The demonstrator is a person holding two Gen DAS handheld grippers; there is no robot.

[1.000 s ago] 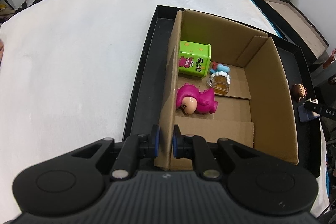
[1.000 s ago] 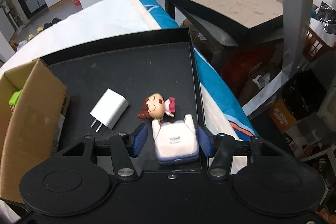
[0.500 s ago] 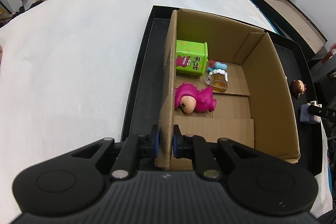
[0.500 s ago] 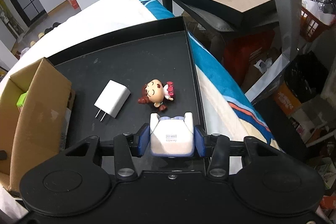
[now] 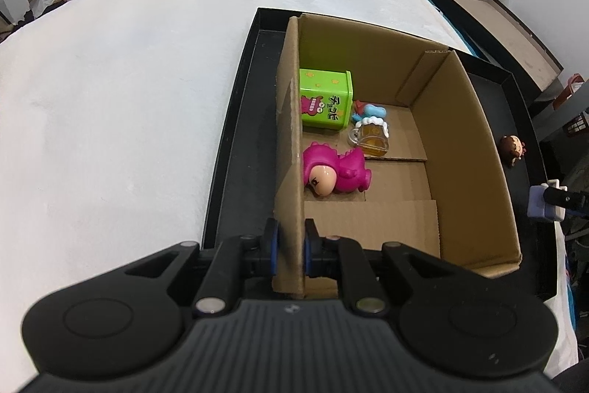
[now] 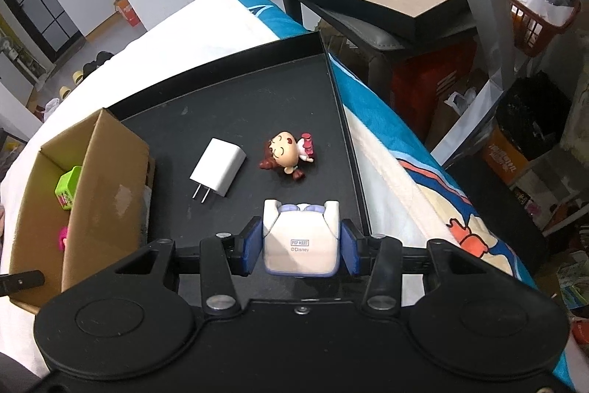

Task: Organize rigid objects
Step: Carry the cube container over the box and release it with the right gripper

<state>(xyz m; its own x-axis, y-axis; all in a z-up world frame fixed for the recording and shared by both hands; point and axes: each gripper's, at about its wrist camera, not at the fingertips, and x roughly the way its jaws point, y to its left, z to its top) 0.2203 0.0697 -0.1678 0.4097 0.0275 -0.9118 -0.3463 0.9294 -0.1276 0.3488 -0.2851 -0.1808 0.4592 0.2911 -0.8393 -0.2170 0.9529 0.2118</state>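
Your left gripper [image 5: 290, 247] is clamped on the near wall of the cardboard box [image 5: 467, 150], hiding that wall's lower edge. Your right gripper [image 6: 300, 247] pinches the glossy white toy block [image 6: 301, 245]; its front is hidden, only the printed base shows. Inside the box: green tin [image 5: 325, 102], glossy pink figure [image 5: 337, 174], tiny clear mug [image 5: 371, 137], half-hidden blue piece [image 5: 370, 111]. Right of the box on the matte black tray [image 6: 228, 105]: smooth white charger [image 6: 217, 172], brown-haired doll [image 6: 287, 155].

A brown cardboard box [image 5: 460, 150] holds a lime-green tin [image 5: 325, 98] with yellow stars, a magenta dinosaur figure [image 5: 337, 168] and an amber mug [image 5: 371, 137] — all on a black tray [image 6: 257, 105]. The charger [image 6: 218, 172] is white; the blanket [image 6: 405, 150] — blue, cream, orange.
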